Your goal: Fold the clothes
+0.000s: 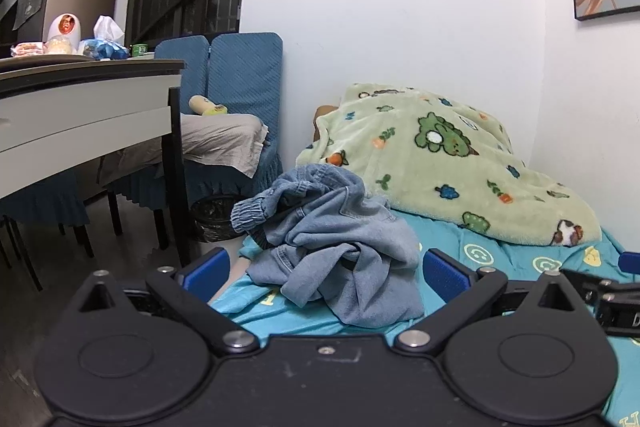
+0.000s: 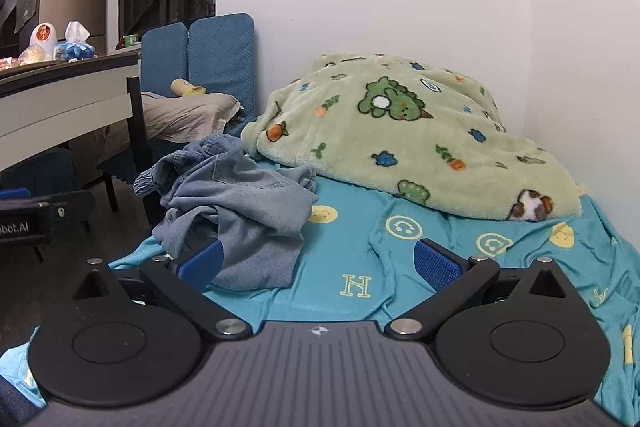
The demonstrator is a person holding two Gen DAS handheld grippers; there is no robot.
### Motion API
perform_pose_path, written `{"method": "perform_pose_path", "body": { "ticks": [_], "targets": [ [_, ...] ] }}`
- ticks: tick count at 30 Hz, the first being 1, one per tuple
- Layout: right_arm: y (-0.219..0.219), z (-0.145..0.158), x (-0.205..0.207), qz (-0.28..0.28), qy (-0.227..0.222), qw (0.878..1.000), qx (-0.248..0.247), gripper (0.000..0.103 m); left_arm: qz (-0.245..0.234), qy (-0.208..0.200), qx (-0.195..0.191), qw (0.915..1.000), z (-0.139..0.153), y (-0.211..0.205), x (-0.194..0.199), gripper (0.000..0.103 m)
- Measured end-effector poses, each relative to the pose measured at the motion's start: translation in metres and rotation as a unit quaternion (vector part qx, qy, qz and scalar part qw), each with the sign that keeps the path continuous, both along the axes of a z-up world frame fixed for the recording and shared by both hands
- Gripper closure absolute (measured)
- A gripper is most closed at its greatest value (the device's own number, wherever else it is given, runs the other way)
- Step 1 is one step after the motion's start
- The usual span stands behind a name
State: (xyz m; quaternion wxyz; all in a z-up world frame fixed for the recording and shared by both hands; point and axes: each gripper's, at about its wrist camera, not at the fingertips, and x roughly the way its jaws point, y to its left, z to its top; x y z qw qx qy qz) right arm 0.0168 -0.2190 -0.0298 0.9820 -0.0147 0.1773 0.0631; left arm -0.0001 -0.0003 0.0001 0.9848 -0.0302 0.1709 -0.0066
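Two hand-held grippers faced a bed (image 2: 360, 291) covered by a turquoise sheet printed with smiley faces. On that sheet, near the bed's left edge, a pale blue denim garment (image 1: 332, 239) lay in a crumpled heap, unfolded, with one ribbed cuff (image 1: 250, 213) poking out toward the floor side. Behind it, toward the white wall, a green fleece blanket (image 2: 400, 131) with cartoon animals was bunched up, close to the denim; whether they touched could not be told.

In its own view, the left gripper (image 1: 324, 269) hovered low in front of the heap with its blue-padded fingers spread wide, holding nothing, the denim showing between them. The right gripper (image 2: 318, 261) sat further right, fingers likewise apart and empty, its left pad just in front of the garment's near hem.

Judging by its thick folds and stitched seams, the denim would probably be soft but fairly heavy, drooping when lifted and unlikely to slip from the pads. A sensible hold would be on a hem, cuff or waistband edge, one gripper on each side, so the cloth could be shaken flat.

Left of the bed stood a counter (image 1: 80, 99) holding tissues and food items, and blue-covered chairs (image 1: 240, 67)
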Motion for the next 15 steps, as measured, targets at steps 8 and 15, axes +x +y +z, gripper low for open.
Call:
{"method": "perform_pose_path", "body": {
  "ticks": [8, 15],
  "targets": [
    [-0.012, 0.002, 0.001, -0.008, 0.01, 0.998, 0.054, 0.0, -0.008, 0.008, 0.024, 0.9996, 0.001, -0.006, -0.002, 0.0],
    [-0.015, 0.007, 0.0, -0.011, 0.016, 0.999, 0.051, 0.0, -0.01, 0.006, 0.027, 0.9996, -0.006, -0.013, 0.0, 0.0]
  ]
}}
